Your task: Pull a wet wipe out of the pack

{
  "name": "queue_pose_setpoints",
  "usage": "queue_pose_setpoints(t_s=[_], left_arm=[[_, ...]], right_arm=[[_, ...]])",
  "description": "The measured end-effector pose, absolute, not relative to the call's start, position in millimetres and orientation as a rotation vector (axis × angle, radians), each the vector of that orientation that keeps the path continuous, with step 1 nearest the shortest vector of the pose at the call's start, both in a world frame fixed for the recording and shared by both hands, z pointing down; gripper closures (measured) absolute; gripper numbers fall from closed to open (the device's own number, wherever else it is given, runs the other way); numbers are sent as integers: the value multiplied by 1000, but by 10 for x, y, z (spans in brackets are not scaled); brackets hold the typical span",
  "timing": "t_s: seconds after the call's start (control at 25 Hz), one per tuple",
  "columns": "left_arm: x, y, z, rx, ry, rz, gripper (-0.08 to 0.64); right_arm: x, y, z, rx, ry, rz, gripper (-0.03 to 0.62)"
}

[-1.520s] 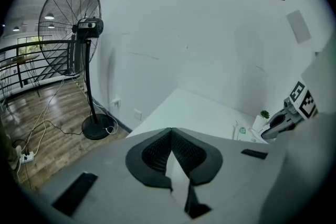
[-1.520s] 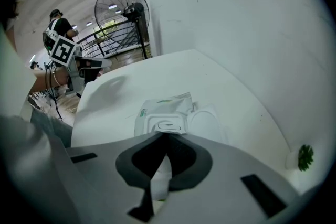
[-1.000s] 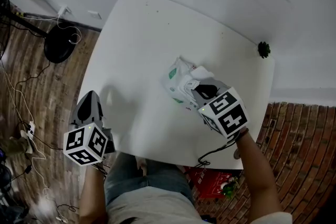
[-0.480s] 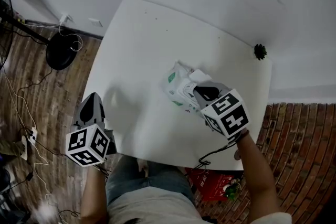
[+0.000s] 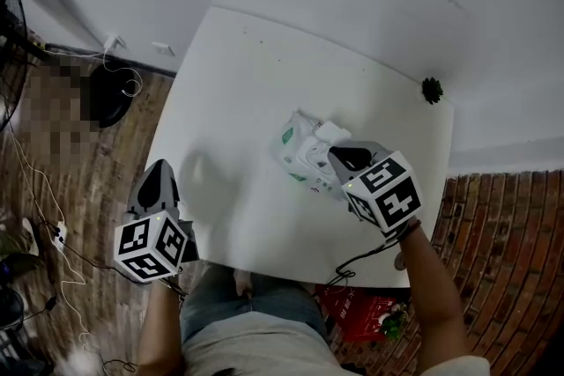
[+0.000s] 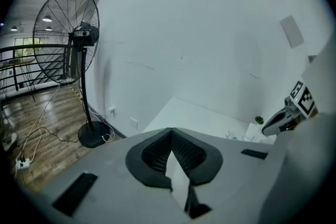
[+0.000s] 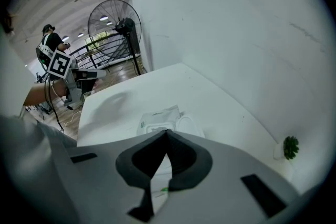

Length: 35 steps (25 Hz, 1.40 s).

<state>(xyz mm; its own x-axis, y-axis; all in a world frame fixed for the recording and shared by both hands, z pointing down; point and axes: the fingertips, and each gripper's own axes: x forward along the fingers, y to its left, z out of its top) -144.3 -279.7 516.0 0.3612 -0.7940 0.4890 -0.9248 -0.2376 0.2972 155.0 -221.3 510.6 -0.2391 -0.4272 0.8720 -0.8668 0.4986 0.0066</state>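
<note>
White surface (image 5: 264, 66), floor showing on both sides.

Left tongs (image 5: 158, 173): held off the near-left edge, over the floor, tips pressed together with nothing between. Judged parked there so as not to crowd the pack.

Wet-wipe pack (image 5: 298, 147): lies flat, right of centre on the surface. Its round lid (image 7: 188, 126) appears flipped open to the right, leaving the dispensing slot exposed.

Right tongs (image 5: 338, 154): over the pack's near-right end, angled down at it, tips meeting. No wipe visible between them. Judgement: positioned at the opening to nip a wipe; none drawn out yet.

Small plant (image 5: 431, 89): far-right edge, well apart from the pack.
</note>
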Motion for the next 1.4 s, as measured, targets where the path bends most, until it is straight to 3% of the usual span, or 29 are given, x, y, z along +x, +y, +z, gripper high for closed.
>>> queue_pose_setpoints(t_s=[1.4], left_arm=[[-1211,-2873,4637,2240,-1400,224,560]], right_arm=[[1637,-2111,4422,1325,-1873,563,592]])
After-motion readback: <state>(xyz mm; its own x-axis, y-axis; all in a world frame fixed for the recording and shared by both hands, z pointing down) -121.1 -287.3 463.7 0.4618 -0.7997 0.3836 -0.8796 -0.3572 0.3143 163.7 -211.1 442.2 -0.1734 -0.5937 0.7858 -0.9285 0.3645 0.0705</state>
